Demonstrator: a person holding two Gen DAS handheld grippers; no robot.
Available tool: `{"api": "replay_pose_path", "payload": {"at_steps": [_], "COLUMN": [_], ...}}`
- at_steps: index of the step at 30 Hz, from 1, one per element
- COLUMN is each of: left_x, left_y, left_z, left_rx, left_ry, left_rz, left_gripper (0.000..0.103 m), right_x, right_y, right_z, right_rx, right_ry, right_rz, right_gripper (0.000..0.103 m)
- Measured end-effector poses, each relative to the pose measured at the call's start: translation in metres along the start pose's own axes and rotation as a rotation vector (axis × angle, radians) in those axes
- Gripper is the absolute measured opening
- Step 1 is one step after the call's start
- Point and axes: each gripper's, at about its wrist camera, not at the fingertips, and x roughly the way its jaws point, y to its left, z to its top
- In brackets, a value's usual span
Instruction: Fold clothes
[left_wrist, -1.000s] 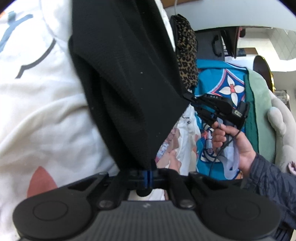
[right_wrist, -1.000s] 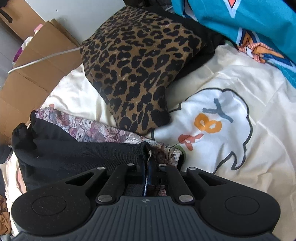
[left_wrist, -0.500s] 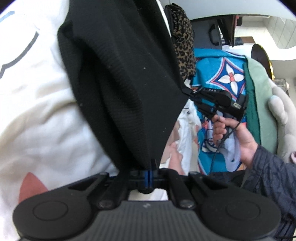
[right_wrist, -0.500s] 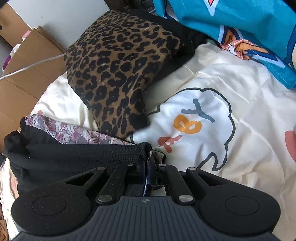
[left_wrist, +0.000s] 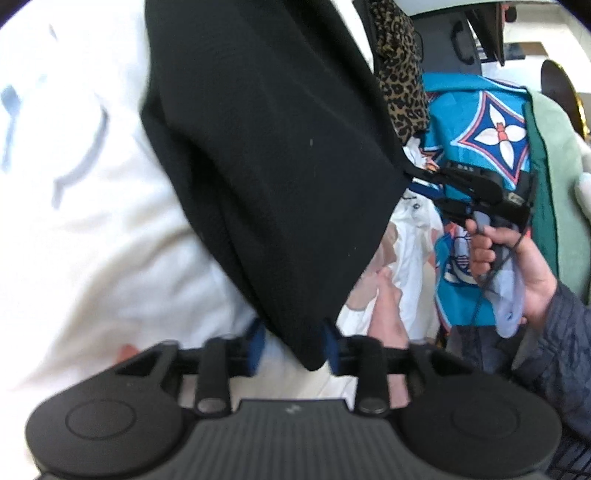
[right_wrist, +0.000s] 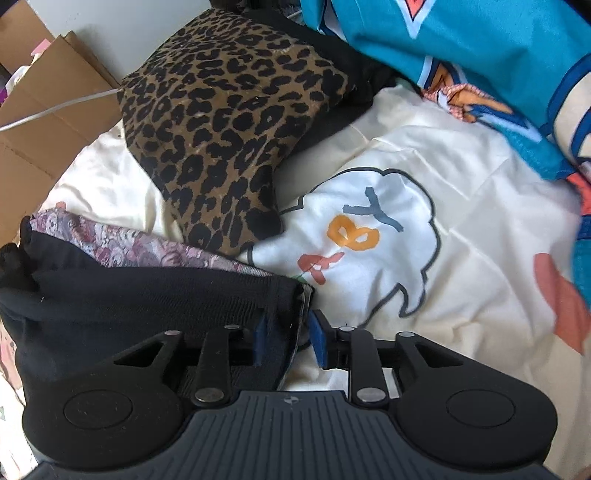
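Over the cream bed cover with its cloud picture (right_wrist: 373, 236), we have both the left gripper (left_wrist: 293, 347) and the right gripper (right_wrist: 286, 341) part open with the soft black knit garment (left_wrist: 266, 155) loose between their pads, so we should pull away slowly, without snagging a corner.
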Motion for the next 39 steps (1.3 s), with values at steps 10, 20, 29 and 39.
{"api": "replay_pose_path", "payload": {"at_steps": [10, 20, 29, 39], "left_x": [-0.105, -0.212, -0.287, -0.320], "left_y": [-0.028, -0.105, -0.185, -0.264], "left_z": [0.028, 0.065, 0.104, 0.136], "left_rx": [0.023, 0.066, 0.057, 0.058], "left_ry": [-0.065, -0.182, -0.243, -0.283], "left_rz": [0.240, 0.425, 0.495, 0.558], "left_gripper": [0.053, 0.062, 0.064, 0.066], "right_x": [-0.066, -0.173, -0.245, -0.241], "right_y": [0.045, 0.104, 0.122, 0.103], "right_z": [0.019, 0.077, 0.109, 0.106], "right_rx": [-0.084, -0.307, -0.404, -0.386], "right_ry": [0.073, 0.103, 0.073, 0.084], "right_rz": [0.100, 0.191, 0.274, 0.332], "right_gripper": [0.042, 0.050, 0.053, 0.053]}}
